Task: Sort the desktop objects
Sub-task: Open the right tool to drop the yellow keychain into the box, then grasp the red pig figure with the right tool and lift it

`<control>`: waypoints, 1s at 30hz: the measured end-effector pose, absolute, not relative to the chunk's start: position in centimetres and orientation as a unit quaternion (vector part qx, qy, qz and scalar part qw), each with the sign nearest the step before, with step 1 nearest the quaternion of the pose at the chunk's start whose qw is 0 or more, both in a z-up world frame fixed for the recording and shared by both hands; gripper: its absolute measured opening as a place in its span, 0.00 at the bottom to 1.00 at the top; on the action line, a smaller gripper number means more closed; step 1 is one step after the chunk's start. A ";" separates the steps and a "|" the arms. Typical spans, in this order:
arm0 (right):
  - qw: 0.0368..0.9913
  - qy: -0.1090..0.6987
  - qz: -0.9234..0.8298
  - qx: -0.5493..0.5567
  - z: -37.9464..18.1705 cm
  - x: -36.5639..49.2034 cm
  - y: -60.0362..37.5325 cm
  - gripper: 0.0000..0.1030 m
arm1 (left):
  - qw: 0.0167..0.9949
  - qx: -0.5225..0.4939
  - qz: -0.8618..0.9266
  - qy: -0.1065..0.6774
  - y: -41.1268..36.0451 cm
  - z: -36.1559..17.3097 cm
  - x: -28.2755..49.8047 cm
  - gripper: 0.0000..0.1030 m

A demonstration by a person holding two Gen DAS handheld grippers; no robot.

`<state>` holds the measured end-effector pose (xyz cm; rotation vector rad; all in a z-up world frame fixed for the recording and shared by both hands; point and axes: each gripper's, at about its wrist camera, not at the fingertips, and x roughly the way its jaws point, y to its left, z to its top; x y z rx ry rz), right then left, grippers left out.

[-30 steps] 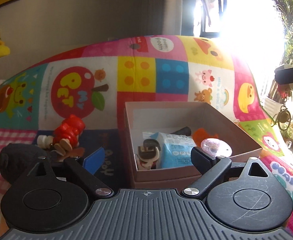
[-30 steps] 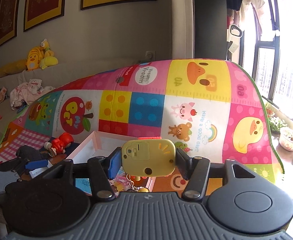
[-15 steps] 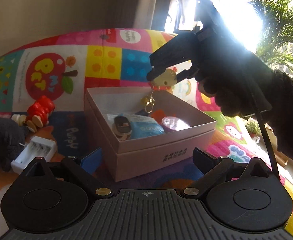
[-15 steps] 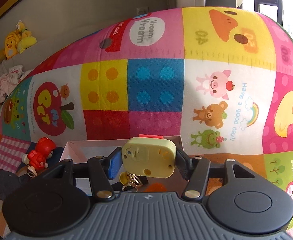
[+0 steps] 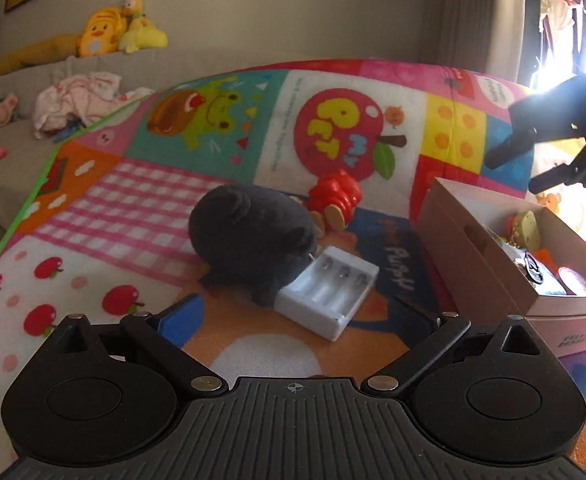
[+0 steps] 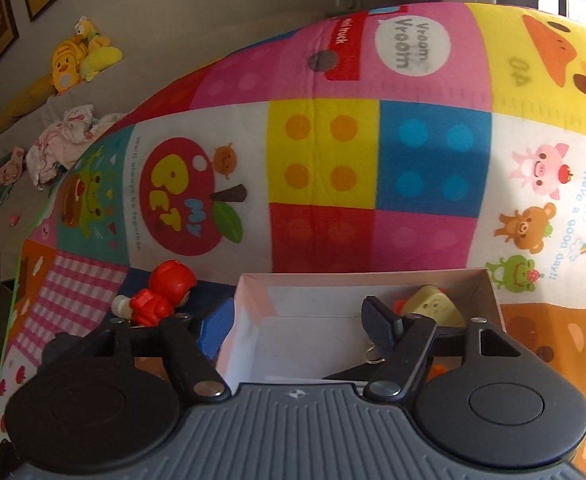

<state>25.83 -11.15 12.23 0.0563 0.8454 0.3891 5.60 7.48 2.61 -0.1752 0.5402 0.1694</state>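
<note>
Now that the right claw [image 6: 297, 330] gapes empty, its yellow toy [image 6: 433, 308] lies boxed [image 6: 249, 312]; left claw [image 5: 305, 312], wide, faces the charger [image 5: 327, 292].

Red toy figure [image 5: 335, 196] half hidden behind dark plush [image 5: 253, 236]. Box [image 5: 493, 264] cut off at right edge of left wrist view; contents jumbled, mostly unreadable. Right gripper [image 5: 533, 164] backlit by window glare, a silhouette only. Box floor [image 6: 313, 344] partly masked by own fingers [image 6: 381, 326].
</note>
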 end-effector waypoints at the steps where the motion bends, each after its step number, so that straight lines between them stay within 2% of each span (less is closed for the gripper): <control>1: 0.889 0.414 0.196 0.028 12.2 26.0 -9.7 0.77 | 0.956 -0.090 0.078 0.270 7.6 2.5 5.6 0.98; 4: 0.870 0.443 0.216 0.029 11.3 27.3 -4.5 0.82 | 0.955 -0.095 0.072 0.270 7.7 2.4 5.6 0.98; 7: 0.849 0.484 0.210 0.026 9.0 29.4 -0.4 0.82 | 0.953 -0.100 0.066 0.277 7.6 2.1 5.6 0.99; 13: 0.846 0.507 0.163 0.005 5.1 31.9 2.9 0.82 | 0.950 -0.123 0.062 0.281 8.1 1.9 5.6 0.99; 14: 0.841 0.514 0.167 0.009 4.7 32.0 3.0 0.80 | 0.949 -0.126 0.061 0.282 8.2 1.9 5.7 0.99; 15: 0.835 0.520 0.178 0.013 4.5 32.0 2.9 0.70 | 0.949 -0.128 0.060 0.283 8.2 1.9 5.7 0.99; 16: 0.829 0.525 0.191 0.021 4.5 31.9 2.7 0.55 | 0.949 -0.128 0.059 0.283 8.2 1.9 5.7 0.99; 17: 0.826 0.527 0.196 0.022 4.6 31.6 2.4 0.47 | 0.949 -0.128 0.057 0.283 8.1 1.9 5.6 0.99; 23: 0.829 0.517 0.211 -0.038 6.3 27.7 -0.2 0.47 | 0.949 -0.127 0.053 0.285 8.1 1.9 5.6 0.99; 26: 0.823 0.521 0.224 -0.036 7.5 25.3 -1.7 0.47 | 0.949 -0.125 0.050 0.285 8.0 1.9 5.6 0.99; 30: 0.836 0.483 0.260 -0.014 10.8 21.0 -5.2 0.47 | 0.946 -0.140 0.044 0.289 8.4 1.7 5.7 0.99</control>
